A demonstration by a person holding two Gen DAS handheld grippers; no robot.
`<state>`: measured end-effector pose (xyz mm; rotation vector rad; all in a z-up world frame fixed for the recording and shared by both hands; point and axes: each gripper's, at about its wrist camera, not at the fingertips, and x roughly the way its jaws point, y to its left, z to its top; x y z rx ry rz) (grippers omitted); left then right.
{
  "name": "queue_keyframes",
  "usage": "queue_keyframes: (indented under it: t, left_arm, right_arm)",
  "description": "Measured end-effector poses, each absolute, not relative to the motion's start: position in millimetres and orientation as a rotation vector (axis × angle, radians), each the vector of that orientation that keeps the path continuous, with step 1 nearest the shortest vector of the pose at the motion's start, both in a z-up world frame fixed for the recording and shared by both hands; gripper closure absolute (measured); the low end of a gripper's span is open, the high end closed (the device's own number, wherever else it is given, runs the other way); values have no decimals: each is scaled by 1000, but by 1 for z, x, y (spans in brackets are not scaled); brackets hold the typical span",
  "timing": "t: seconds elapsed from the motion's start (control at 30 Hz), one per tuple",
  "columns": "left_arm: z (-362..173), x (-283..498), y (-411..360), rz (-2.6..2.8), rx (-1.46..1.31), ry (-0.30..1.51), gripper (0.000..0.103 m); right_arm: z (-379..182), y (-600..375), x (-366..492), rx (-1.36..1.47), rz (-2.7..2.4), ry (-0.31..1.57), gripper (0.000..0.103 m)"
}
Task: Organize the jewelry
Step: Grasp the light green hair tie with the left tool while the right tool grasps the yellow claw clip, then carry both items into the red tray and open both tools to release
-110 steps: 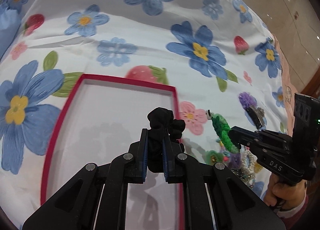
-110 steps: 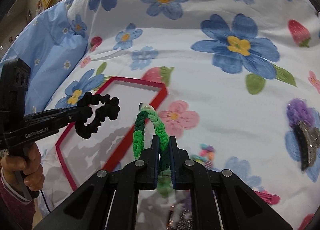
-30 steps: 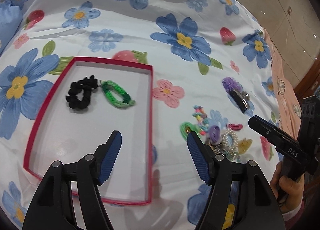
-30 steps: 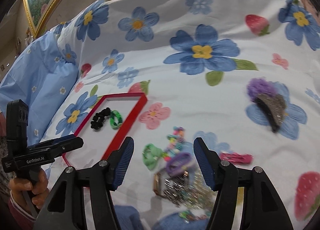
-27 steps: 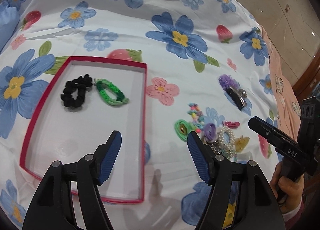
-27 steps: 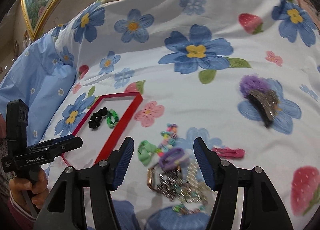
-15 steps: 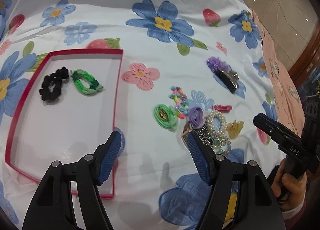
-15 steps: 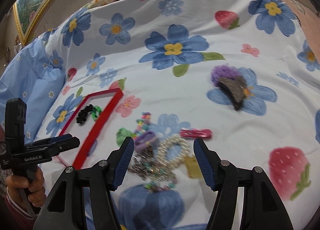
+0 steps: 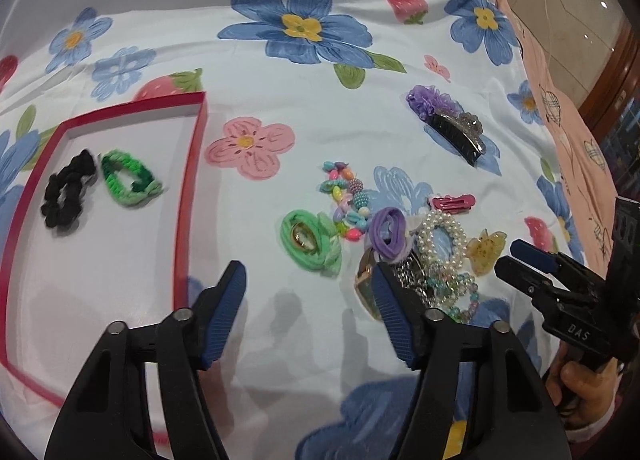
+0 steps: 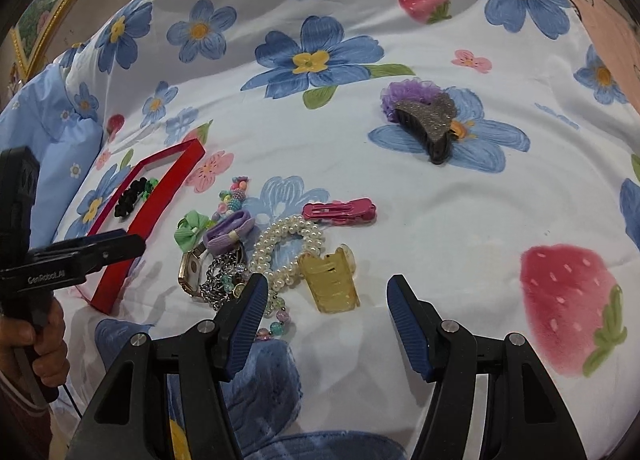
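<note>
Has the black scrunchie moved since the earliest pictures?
Yes. Then it hung in the left gripper above the red tray; now the black scrunchie lies inside it, beside the green band.

Black grippers [image 9: 310, 314] [image 10: 326, 318], blue ribbed pads, silver screws; "GenRobot.AI"/"DAS" labels; maroon sleeve.

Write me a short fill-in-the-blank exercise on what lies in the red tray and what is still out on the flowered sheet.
1. Inside the red tray the black scrunchie lies beside a braided band coloured ____.
2. The number of items in the tray is ____.
3. The pearl bracelet lies on the ____, outside the tray.
4. The pink hair clip lies in front of the ____ gripper.

Missing words: green; two; sheet; right
</note>
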<state>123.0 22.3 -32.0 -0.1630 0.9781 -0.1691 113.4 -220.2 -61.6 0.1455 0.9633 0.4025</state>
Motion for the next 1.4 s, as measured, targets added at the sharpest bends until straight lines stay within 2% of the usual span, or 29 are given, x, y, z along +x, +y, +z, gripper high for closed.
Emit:
queue_keyframes:
  t: [0.03, 0.17, 0.37, 0.43, 0.47, 0.5, 0.63, 1.4]
  left_arm:
    - [-34, 128, 20, -170, -157, 983, 46]
    - [-45, 144, 13, -186, -147, 1008, 66]
    - [-62, 156, 1, -202, -109, 1045, 83]
    - [-62, 155, 2, -215, -120, 1042, 90]
    - [-62, 154, 3, -221, -126, 1040, 92]
    - [-61, 153, 4, -222, -128, 1036, 93]
    - [-54, 147, 9, -231, -146, 1017, 94]
    - [-9, 89, 58, -230, -254, 899, 95]
  right_arm:
    - [-62, -220, 114, 145, 403, 964, 39]
    - [-69, -222, 120, 151, 400, 972, 39]
    - [-78, -226, 125, 161, 390, 990, 41]
    - [-80, -226, 126, 161, 388, 991, 60]
    - [-81, -227, 126, 162, 388, 993, 66]
    - [-81, -226, 127, 159, 384, 993, 74]
    - [-78, -226, 125, 150, 383, 979, 76]
    - [-39, -188, 112, 154, 498, 919, 77]
